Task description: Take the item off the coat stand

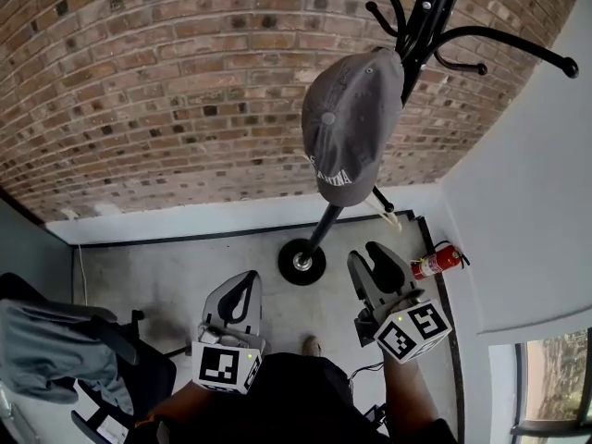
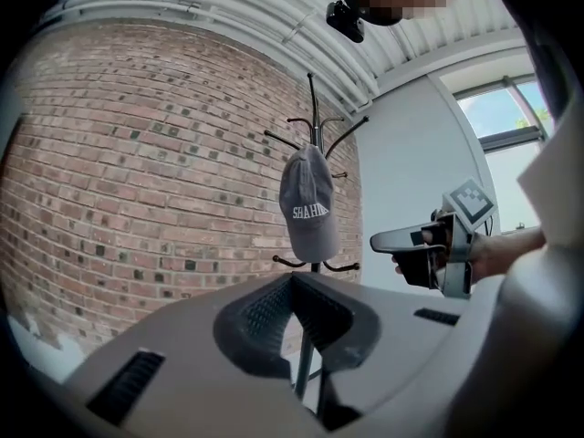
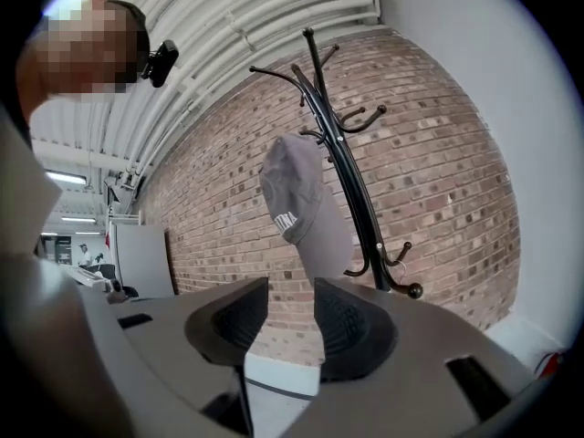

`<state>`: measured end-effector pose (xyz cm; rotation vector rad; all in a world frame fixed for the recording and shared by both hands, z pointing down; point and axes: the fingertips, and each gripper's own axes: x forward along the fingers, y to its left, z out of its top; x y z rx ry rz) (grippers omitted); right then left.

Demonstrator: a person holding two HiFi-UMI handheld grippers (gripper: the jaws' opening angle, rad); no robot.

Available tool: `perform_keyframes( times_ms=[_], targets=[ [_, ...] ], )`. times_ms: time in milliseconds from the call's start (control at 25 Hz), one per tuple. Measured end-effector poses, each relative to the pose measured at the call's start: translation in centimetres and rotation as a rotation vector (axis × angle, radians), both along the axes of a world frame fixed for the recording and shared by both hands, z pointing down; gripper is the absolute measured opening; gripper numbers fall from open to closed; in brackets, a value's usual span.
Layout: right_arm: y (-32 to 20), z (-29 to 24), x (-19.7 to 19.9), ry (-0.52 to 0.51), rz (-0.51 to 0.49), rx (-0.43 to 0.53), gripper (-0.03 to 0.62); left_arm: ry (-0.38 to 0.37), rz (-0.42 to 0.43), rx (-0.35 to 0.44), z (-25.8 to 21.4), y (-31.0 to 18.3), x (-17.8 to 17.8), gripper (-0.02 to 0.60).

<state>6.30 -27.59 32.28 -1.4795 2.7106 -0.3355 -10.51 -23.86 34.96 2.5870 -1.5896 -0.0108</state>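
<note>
**Cap on stand, tools clear of it**

Grey fabric cap (image 1: 347, 128), white lettering, hangs on a curved hook of the black tubular coat stand (image 1: 418, 35) by the brick wall (image 1: 166, 81). Left tool (image 1: 250, 280) pinched together, empty. Right tool (image 1: 368, 259) part-open, ribbed pads, nothing between.

Cap (image 1: 350, 123): mid-grey, with white lettering across the front. Coat stand (image 1: 425, 26): plain black throughout. Brick wall (image 1: 166, 81): red-brown courses flecked with darker, near-black bricks, ruled by pale mortar lines. Floor (image 1: 166, 276): pale, faintly mottled grey, edged by a white skirting band (image 1: 231, 218), while the fire extinguisher (image 1: 435, 262) is bright red with a black top. Left gripper (image 1: 242, 289) and right gripper (image 1: 375, 259): light grey bodies with darker ribbed linings inside the jaws, each carrying a white cube printed with black square marker patterns.
</note>
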Motion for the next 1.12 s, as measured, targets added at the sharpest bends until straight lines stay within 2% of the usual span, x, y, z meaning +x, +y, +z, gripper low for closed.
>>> perform_keyframes(
  times_ms=[320,600,840,1000,1120],
  targets=[
    [-7.7,-0.2,2.4,-0.052,-0.061,-0.031,0.187,-0.018,-0.116,-0.002,-0.7,-1.8,0.9,0.025],
    [-11.3,-1.2,2.3,-0.077,-0.157,-0.006,0.204,-0.038,-0.182,-0.005,-0.8,-2.5,2.3,0.025],
    [-11.2,-1.2,-0.4,-0.090,-0.348,0.011,0.204,-0.039,-0.222,-0.005,-0.7,-2.6,2.4,0.025],
    [-9.8,-1.6,-2.6,-0.081,-0.496,0.048,0.204,-0.037,-0.243,-0.006,-0.8,-2.7,2.3,0.025],
    [-9.0,-2.3,-3.9,-0.090,-0.572,0.085,0.202,-0.033,-0.255,-0.007,-0.8,-2.6,2.0,0.025]
  ],
)
